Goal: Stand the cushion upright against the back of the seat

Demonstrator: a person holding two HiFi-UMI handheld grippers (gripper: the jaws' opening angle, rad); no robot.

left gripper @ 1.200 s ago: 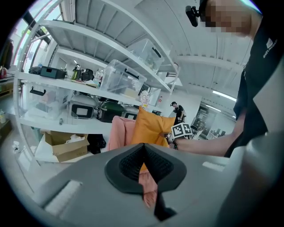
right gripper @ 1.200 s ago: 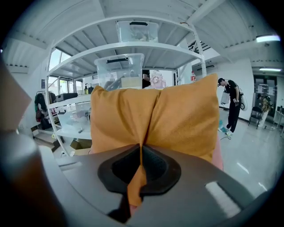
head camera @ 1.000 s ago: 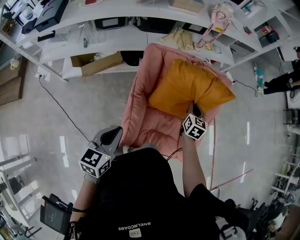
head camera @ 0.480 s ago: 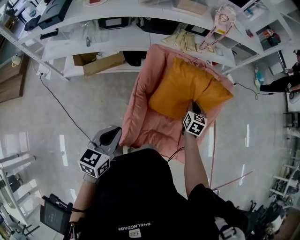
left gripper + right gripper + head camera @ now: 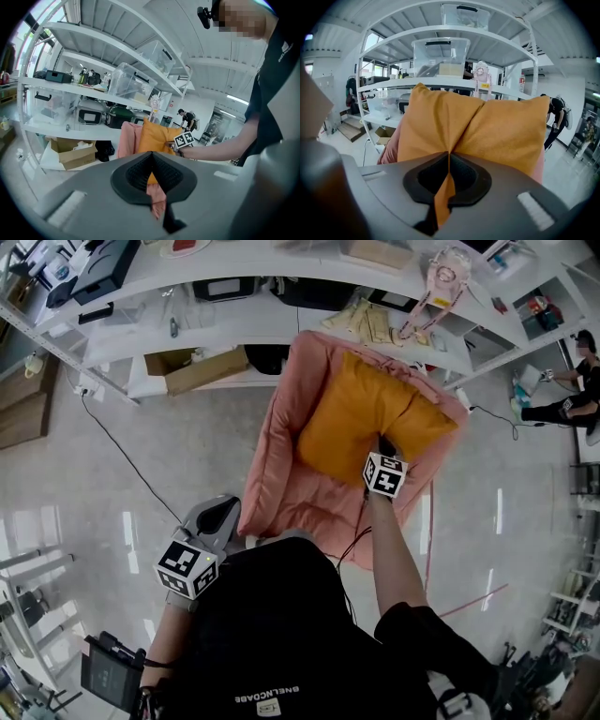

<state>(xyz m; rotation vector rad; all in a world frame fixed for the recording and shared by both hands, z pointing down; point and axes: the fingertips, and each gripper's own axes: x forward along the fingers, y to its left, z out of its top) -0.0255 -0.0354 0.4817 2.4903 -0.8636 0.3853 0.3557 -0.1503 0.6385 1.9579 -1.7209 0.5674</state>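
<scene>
Orange cushion [image 5: 501,131]: only the right gripper view shows the right gripper [image 5: 448,157] pinching its fabric; the cushion rises just beyond the jaws.

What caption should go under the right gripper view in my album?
Right claw pinching a fold of the orange cushion, pink seat peeking out behind, white shelves beyond.

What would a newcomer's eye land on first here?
The orange cushion stands out, lying in the pink seat at the centre of the head view. The right gripper is shut on a pinch of the cushion's near edge. White shelves curve behind the seat.
</scene>
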